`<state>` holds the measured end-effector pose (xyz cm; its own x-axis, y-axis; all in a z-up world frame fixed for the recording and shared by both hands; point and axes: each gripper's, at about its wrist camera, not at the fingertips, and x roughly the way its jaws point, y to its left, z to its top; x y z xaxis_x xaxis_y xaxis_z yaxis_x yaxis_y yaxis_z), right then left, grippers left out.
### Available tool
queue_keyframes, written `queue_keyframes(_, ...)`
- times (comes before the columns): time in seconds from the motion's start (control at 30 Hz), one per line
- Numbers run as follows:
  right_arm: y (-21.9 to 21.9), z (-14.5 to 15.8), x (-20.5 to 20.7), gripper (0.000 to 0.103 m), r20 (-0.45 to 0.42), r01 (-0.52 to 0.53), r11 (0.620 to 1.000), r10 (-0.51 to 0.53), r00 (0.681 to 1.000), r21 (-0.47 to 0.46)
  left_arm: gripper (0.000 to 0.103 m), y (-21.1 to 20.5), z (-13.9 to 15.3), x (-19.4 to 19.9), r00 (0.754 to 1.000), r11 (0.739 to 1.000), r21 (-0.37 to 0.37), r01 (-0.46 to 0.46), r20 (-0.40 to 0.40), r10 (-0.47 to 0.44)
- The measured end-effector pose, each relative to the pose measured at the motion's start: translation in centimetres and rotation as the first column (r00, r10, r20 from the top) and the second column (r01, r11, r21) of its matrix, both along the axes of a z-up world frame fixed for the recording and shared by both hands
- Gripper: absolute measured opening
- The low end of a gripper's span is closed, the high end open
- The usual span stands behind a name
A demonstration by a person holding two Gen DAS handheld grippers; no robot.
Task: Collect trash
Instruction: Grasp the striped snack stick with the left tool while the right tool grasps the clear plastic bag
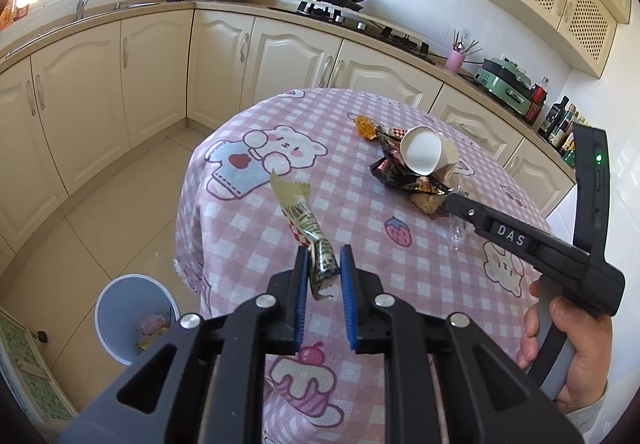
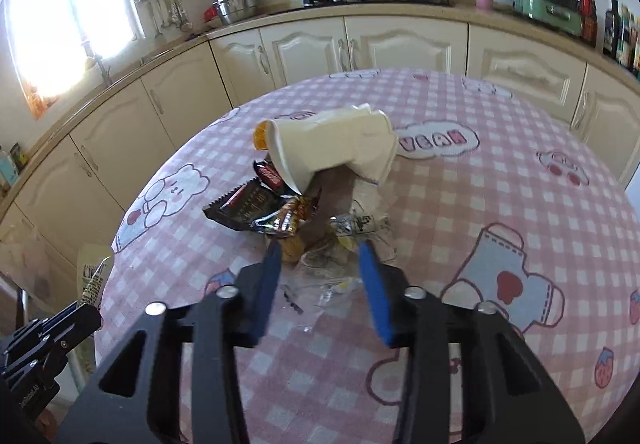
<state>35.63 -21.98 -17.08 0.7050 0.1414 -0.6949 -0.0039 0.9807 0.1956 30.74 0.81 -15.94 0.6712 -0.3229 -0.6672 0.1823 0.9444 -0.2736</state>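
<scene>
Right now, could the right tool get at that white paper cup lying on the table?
Probably yes: the cup lies just beyond the right tool, nothing blocking, though it sits on wrappers.

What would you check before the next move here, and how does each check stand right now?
1. Left gripper shut on the wrapper: ok.
2. Bin in view, mouth open, on the floor beside the table: ok.
3. Wrapper over the bin: not ok, it hangs above the tablecloth edge.
4. Right gripper holding something: not ok, its pads flank clear plastic without pressing it.
5. Cup steady on the pile: cannot tell.
</scene>
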Motion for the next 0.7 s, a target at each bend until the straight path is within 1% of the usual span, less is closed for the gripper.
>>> queue_keyframes(0.03, -0.4, 0.0, 0.0, 0.026, 0.0, -0.001, 1.0, 0.001, 1.0, 0.019, 0.015, 0.0, 0.0, 0.0, 1.0, 1.0, -0.002, -0.002, 0.0, 0.002)
queue_keyframes(0.2, -1.0, 0.3, -1.2, 0.025, 0.008, 0.0, 1.0, 0.0, 1.0, -0.014, 0.015, 0.2, 0.1, -0.2, 1.0, 1.0, -0.013, 0.004, 0.006, -0.004)
queue_keyframes(0.23, -1.1, 0.5, -1.7, 0.022, 0.019, 0.003, 1.0, -0.003, 1.0, -0.016, 0.015, 0.2, 0.3, -0.4, 1.0, 1.0, -0.016, 0.005, 0.01, -0.005)
queue_keyframes(0.27, -1.2, 0.7, -2.1, 0.0, 0.027, 0.005, 1.0, -0.004, 1.0, -0.019, 0.015, 0.2, 0.4, -0.5, 1.0, 1.0, -0.016, 0.007, 0.014, -0.007)
queue_keyframes(0.37, -0.8, 1.7, -3.7, 0.0, 0.057, -0.012, 1.0, 0.013, 0.998, -0.02, 0.015, 0.2, 1.0, -1.2, 0.999, 1.0, -0.021, 0.011, 0.031, -0.01)
queue_keyframes(0.5, 0.5, 2.8, -4.9, 0.0, 0.09, -0.036, 0.999, 0.04, 0.995, -0.039, 0.015, 0.9, 1.5, -1.8, 0.999, 0.999, -0.031, 0.004, 0.044, -0.002)
queue_keyframes(0.57, 0.5, 2.9, -5.0, 0.0, 0.081, -0.027, 0.999, 0.031, 0.996, -0.047, 0.015, 1.3, 1.7, -2.1, 0.999, 0.999, -0.032, 0.001, 0.049, 0.0)
queue_keyframes(0.6, 0.4, 2.8, -5.0, 0.005, 0.076, -0.012, 0.999, 0.015, 0.997, -0.044, 0.015, 1.5, 1.8, -2.3, 0.999, 0.999, -0.035, -0.001, 0.05, 0.003)
queue_keyframes(0.63, 0.1, 2.6, -4.9, 0.012, 0.076, 0.017, 0.999, -0.014, 0.997, -0.033, 0.015, 1.6, 1.8, -2.3, 0.999, 0.999, -0.037, -0.003, 0.051, 0.005)
queue_keyframes(0.67, 0.0, 2.4, -4.7, 0.039, 0.073, 0.044, 0.998, -0.041, 0.997, -0.034, 0.015, 1.8, 1.8, -2.3, 0.999, 0.999, -0.04, -0.005, 0.049, 0.007)
queue_keyframes(0.7, 0.0, 2.1, -4.5, 0.062, 0.066, 0.07, 0.997, -0.067, 0.996, -0.043, 0.015, 1.8, 1.7, -2.4, 0.999, 0.999, -0.039, -0.007, 0.049, 0.008)
